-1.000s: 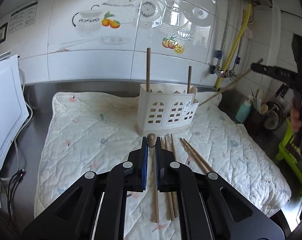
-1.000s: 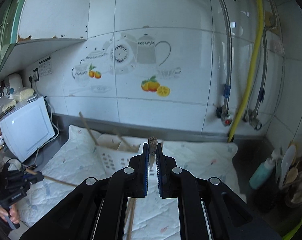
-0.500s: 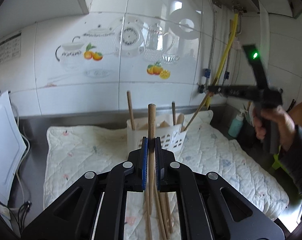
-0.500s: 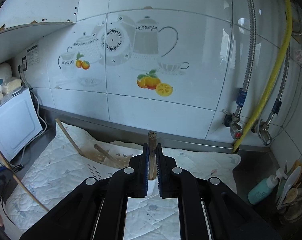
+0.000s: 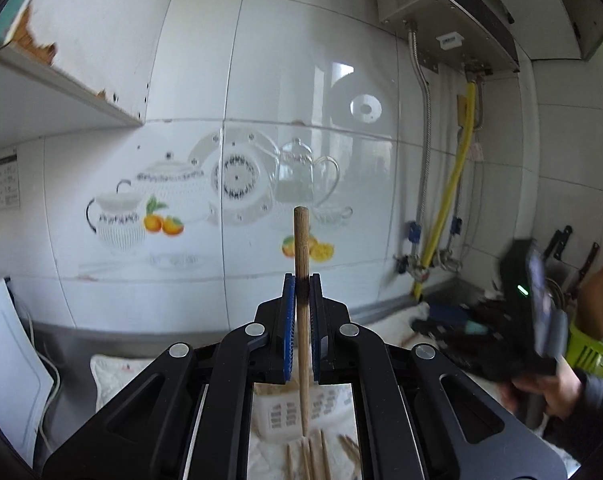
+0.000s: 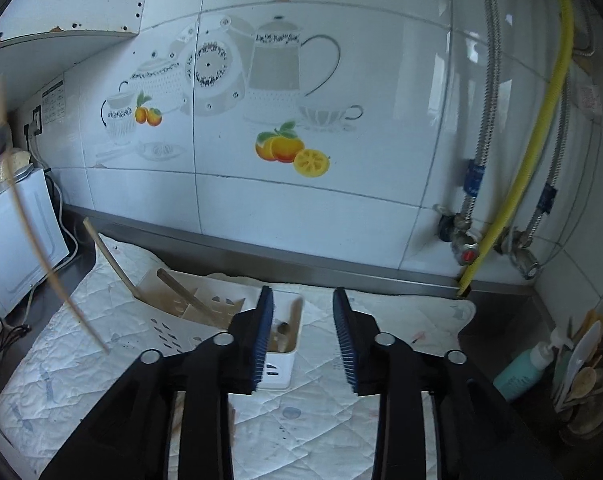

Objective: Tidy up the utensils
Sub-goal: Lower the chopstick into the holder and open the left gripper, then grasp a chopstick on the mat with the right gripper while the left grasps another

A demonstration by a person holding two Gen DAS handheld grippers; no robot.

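Gripping one chopstick (image 5: 301,280) upright, the left tool (image 5: 301,312) has its blue pads closed on the middle of the stick, so the top stands above the jaws and the thin end hangs below them. Held like this, the stick probably can go down point first into the holder (image 6: 221,312), which is the white slotted box on the quilted mat (image 6: 401,320) on the counter (image 6: 501,320).

The right tool (image 6: 303,336) is over the near end of the holder, and its jaws are opening with nothing between them. A spoon (image 6: 281,330) lies in the end compartment just under it; it seems this tool is letting an item drop there.

In the holder, the right view shows two wooden sticks leaning in the far compartments and this one spoon. On the mat, in the left view, about five or six loose chopsticks (image 5: 321,456) lie below the left tool; the tool's frame hides part of them, so the exact number is not sure. They are the work still to do.

At the right edge of the counter, a green bottle (image 6: 521,368) and a pot of spoons (image 6: 581,384) stand apart from the mat.
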